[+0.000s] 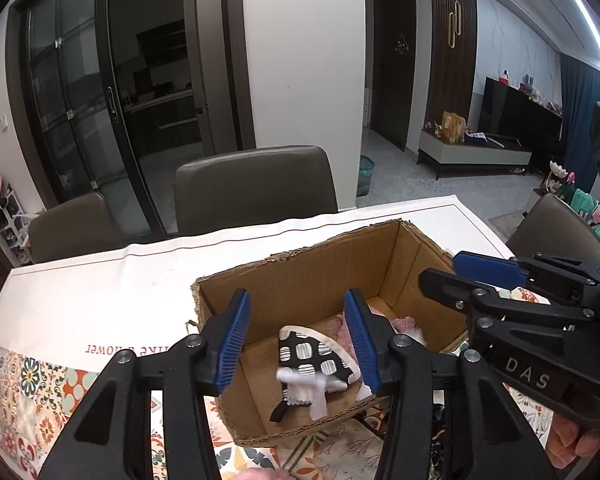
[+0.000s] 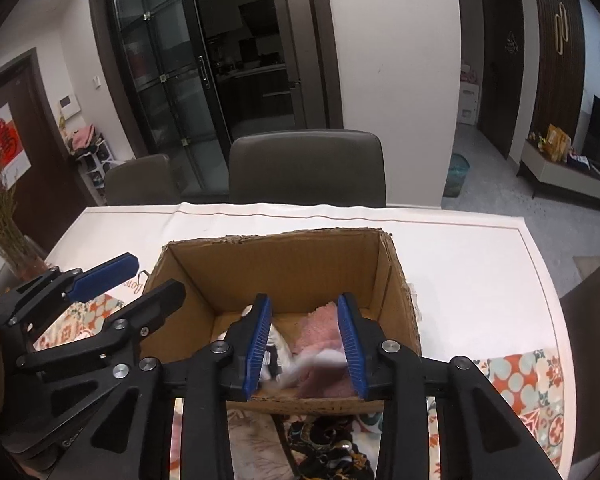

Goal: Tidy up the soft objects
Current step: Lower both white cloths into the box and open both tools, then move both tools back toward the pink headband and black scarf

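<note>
Over the open cardboard box (image 1: pixel 328 272), in the lower middle of the left wrist view, the left tool (image 1: pixel 300 344) hangs with its blue pads spread and nothing pressed between them. Below the gap a black cloth with white patches (image 1: pixel 312 356) lies on the box floor, its white edge blurred as if it is dropping loose. To its right, against the right pad, a pink fluffy piece (image 1: pixel 404 325) lies in the same box.

The right wrist view shows the same box (image 2: pixel 276 264) from the other side. The right tool (image 2: pixel 304 344) is also spread, above the pink fluffy piece (image 2: pixel 320 328) and a blurred white fabric (image 2: pixel 300 368) beside it; neither is pinched. The step in hand looks like the release: soft things go into the box and both tools let go.

The next move, as I judge it, calls for lifting both tools clear of the box rim and going to the cloths that lie on the tabletop just in front of the box, such as the dark patterned fabric (image 2: pixel 328 448) at the lower middle of the right view.

Around it, a white cloth covers the tabletop (image 1: pixel 100 280), with a tiled colourful mat (image 1: pixel 28 392) at lower left. Grey chairs (image 1: pixel 256 188) stand behind, and dried stems in a vase (image 2: pixel 4 216) stand at far left in the right view. The two tools sit close together, so they could knock each other or the near box wall.
</note>
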Available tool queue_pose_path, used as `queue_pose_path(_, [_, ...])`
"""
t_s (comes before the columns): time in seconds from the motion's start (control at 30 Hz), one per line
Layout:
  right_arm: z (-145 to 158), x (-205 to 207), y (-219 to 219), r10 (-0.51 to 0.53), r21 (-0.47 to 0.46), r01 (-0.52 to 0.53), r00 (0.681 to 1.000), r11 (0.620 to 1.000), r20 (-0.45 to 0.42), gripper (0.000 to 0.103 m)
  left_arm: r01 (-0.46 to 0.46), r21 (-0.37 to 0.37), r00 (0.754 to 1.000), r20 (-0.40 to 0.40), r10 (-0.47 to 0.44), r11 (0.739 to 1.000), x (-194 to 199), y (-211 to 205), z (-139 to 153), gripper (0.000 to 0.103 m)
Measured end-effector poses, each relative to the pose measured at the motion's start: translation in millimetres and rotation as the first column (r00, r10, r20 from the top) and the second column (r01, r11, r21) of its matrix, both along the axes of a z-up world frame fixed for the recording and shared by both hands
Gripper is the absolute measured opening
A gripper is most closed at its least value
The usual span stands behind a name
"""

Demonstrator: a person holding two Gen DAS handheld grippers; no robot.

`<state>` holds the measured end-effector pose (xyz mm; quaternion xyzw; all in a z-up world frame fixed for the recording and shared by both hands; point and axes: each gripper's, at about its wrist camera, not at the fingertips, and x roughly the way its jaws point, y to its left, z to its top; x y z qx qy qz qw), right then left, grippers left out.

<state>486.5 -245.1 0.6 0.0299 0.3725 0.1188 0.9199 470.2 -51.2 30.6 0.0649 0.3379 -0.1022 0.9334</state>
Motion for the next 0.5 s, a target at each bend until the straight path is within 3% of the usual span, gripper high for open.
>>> queue_pose_path(0.5, [13,-32,1,-0.060,-0.020,0.061,0.997,0.998,0.057,0.036,-0.055,0.016,0.998,0.039,0.054,0.998,-34,14,14,0.048])
